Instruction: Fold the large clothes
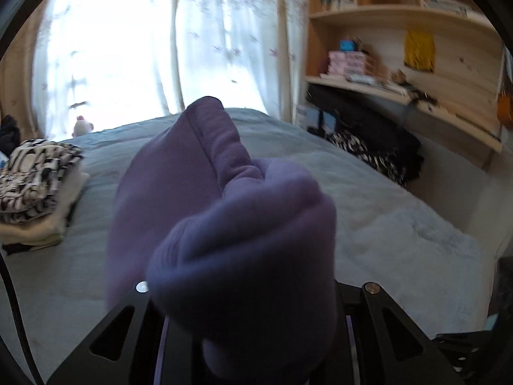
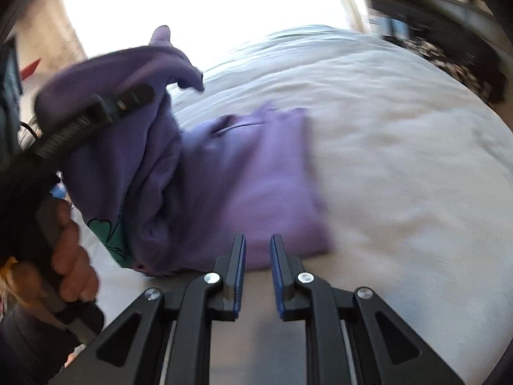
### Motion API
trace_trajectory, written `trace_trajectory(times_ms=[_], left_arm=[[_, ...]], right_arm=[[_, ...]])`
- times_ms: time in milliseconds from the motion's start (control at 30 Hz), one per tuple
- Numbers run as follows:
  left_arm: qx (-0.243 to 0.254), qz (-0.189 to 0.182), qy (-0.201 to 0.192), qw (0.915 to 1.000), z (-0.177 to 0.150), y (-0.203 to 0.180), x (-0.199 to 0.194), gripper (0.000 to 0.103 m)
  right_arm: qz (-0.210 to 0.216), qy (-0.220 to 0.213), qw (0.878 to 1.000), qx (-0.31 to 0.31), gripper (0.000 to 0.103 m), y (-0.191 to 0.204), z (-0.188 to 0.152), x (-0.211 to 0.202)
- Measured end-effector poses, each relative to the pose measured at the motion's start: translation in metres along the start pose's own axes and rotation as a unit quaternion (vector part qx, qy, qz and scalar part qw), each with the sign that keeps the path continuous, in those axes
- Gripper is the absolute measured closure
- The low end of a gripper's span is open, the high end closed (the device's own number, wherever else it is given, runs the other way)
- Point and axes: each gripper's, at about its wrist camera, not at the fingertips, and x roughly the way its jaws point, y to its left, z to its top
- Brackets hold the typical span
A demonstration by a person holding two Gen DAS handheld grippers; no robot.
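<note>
The left claw is clamped on a purple garment, lifting one end at 10 o'clock; the rest lies on the bed. The right claw stands slightly apart, empty, at the garment's near edge. Cloth hides the left fingers in the left view. A green print is partly folded under.

Bunched purple garment covers the left gripper's fingertips entirely in the left wrist view, so its jaws cannot be seen. In the right wrist view the garment's flat part, toward 12 o'clock from the right gripper, is smeared by motion blur. The shelves at 2 o'clock blur too; their contents are unreadable.
</note>
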Motion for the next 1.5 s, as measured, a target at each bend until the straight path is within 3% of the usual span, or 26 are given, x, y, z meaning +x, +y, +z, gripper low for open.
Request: trace_trajectory(times_ms=[200,300,367,433,500,567,733,900,1000,1033,1133,1267,1367,1500], left_arm=[[0.084,-0.003,0.094,0.9920,-0.058,-0.045,0.076,0.083],[0.146,0.023,0.078,0.9859,-0.074,-0.059,0.075,0.082],[0.138,0.010,0.077,0.9873,-0.069,-0.054,0.068,0.079],[0.122,-0.010,0.082,0.9891,-0.062,-0.046,0.063,0.064],[0.109,-0.037,0.089,0.9893,-0.057,-0.040,0.058,0.035],[0.112,-0.050,0.088,0.9885,-0.054,-0.039,0.050,0.023],[0.120,-0.089,0.103,0.9835,-0.048,-0.036,0.037,0.021],[0.072,-0.138,0.115,0.9811,-0.031,-0.021,0.005,0.021],[0.043,-0.152,0.104,0.9819,-0.018,0.001,-0.022,0.021],[0.036,-0.151,0.099,0.9830,-0.012,0.008,-0.030,0.021],[0.011,-0.131,0.084,0.9878,0.005,0.040,-0.046,0.021],[-0.023,-0.033,0.096,0.9946,0.016,0.098,-0.037,0.021],[-0.062,0.011,0.133,0.9891,0.017,0.141,-0.012,0.021],[-0.119,0.008,0.186,0.9752,0.011,0.183,0.030,0.021]], right_arm=[[-0.034,0.015,0.997,0.061,0.088,-0.044,-0.007,0.003],[-0.040,0.028,0.996,0.073,0.088,-0.053,-0.012,0.009],[-0.037,0.029,0.996,0.074,0.088,-0.054,-0.009,0.012],[-0.034,0.027,0.996,0.075,0.088,-0.055,-0.004,0.015],[-0.030,0.022,0.996,0.076,0.088,-0.055,-0.002,0.013],[-0.028,0.013,0.997,0.074,0.088,-0.052,0.002,0.009],[-0.028,0.001,0.997,0.069,0.088,-0.052,0.006,0.000],[-0.030,-0.002,0.998,0.063,0.088,-0.054,0.013,-0.003],[-0.026,-0.003,0.998,0.057,0.088,-0.052,0.022,-0.006],[-0.022,-0.003,0.998,0.053,0.087,-0.049,0.027,-0.007],[-0.009,-0.006,0.999,0.044,0.070,-0.042,0.041,-0.010],[0.017,-0.020,0.999,0.026,0.068,-0.022,0.066,-0.012],[0.061,-0.003,0.998,0.031,0.068,-0.008,0.091,-0.002],[0.115,0.057,0.991,0.048,0.068,0.004,0.119,0.035]])
